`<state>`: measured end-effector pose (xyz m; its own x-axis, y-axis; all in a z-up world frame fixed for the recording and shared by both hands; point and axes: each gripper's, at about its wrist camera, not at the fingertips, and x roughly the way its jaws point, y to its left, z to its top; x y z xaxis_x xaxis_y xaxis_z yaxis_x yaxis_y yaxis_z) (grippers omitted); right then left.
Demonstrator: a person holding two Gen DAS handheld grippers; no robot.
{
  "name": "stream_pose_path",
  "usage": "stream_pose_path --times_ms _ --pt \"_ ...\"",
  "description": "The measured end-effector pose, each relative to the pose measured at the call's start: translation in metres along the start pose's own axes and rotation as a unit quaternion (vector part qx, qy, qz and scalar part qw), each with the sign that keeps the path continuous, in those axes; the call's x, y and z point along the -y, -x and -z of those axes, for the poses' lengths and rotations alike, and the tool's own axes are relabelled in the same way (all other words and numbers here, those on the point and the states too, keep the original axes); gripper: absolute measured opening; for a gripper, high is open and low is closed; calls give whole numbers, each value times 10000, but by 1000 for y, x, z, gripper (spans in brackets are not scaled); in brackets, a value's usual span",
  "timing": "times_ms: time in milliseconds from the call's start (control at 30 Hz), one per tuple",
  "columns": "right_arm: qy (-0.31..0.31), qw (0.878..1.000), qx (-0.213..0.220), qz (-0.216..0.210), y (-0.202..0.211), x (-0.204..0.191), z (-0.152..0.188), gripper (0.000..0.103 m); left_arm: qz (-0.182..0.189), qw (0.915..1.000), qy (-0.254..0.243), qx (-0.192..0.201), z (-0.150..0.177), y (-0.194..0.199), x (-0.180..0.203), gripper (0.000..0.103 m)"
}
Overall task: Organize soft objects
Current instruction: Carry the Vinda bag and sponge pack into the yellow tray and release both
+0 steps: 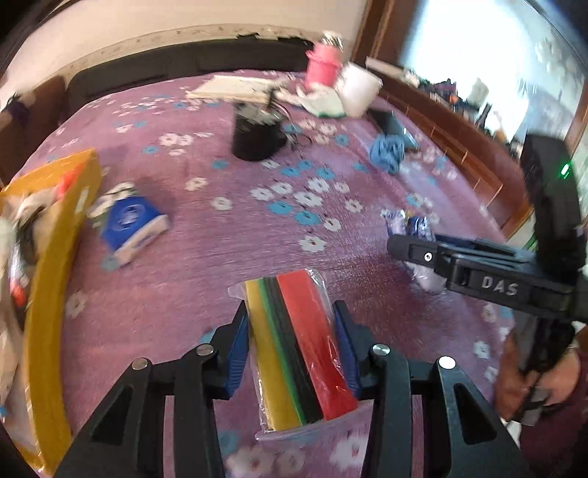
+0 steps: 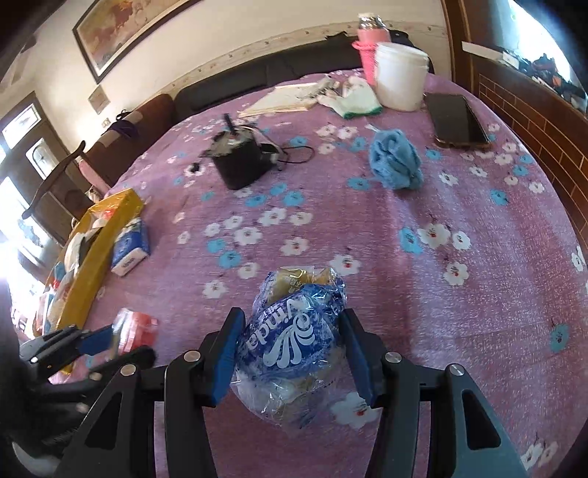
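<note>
Left wrist view: I am gripping the striped packet (image 1: 297, 345) in my left gripper (image 1: 292, 345), heading for the yellow box (image 1: 55, 294) at the table's left edge; right gripper (image 2: 290, 353) is clenching the Vinda tissue pack (image 2: 294, 342). Both should be lifted clear, squeezed gently.

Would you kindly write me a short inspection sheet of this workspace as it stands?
Surface: purple floral cloth covers the table.
Job's things: striped packet between the left fingers; Vinda pack between the right fingers; blue tissue pack beside the yellow box; blue cloth ball lies loose.
Clutter: black pot, white tub, pink bottle, phone, papers.
Grippers: left gripper shut on the packet; right gripper shut on the pack.
Cables: black cord by the pot.
Surroundings: sofa, framed picture, window.
</note>
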<state>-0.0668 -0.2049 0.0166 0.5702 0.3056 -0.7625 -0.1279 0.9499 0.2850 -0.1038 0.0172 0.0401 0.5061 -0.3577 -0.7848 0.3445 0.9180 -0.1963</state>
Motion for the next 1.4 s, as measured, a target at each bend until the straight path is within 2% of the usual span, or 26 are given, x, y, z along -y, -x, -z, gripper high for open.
stream_pose_path --times_ms 133,333,433,633,867,933,1000,1067,1200,1300,1400 --pt "242 9996 106 -74 11 -28 -3 57 -7 9989 332 335 7 41 -31 42" --pt "653 9969 162 -396 17 -89 -7 57 -671 9902 781 944 22 107 -93 42" --pt "877 9945 120 -566 14 -121 -8 57 -921 9842 1075 1066 31 126 -124 42" --pt "1262 9886 67 -816 5 -180 -7 57 -1226 9751 1554 1000 53 133 -168 42" --pt "1573 9833 19 -910 -4 -223 -7 57 -1191 9726 1775 918 55 112 -191 42" --pt "1632 9823 17 -916 -7 -231 -9 58 -1265 9705 1810 969 51 109 -196 45" --pt "1669 9816 11 -923 -10 -237 -10 58 -1257 9693 1887 951 49 106 -200 59" --pt "1701 9810 -18 -930 -13 -243 -12 58 -1166 9684 1966 1002 49 107 -203 62" --pt "1794 9794 -125 -915 -26 -256 -15 58 -1222 9674 1885 1170 53 119 -197 71" --pt "1854 9778 -234 -948 -37 -269 -16 58 -1516 9640 1756 1302 56 134 -192 76" --pt "1925 9757 -320 -993 -48 -285 -18 58 -1936 9549 1703 1471 60 151 -189 84"
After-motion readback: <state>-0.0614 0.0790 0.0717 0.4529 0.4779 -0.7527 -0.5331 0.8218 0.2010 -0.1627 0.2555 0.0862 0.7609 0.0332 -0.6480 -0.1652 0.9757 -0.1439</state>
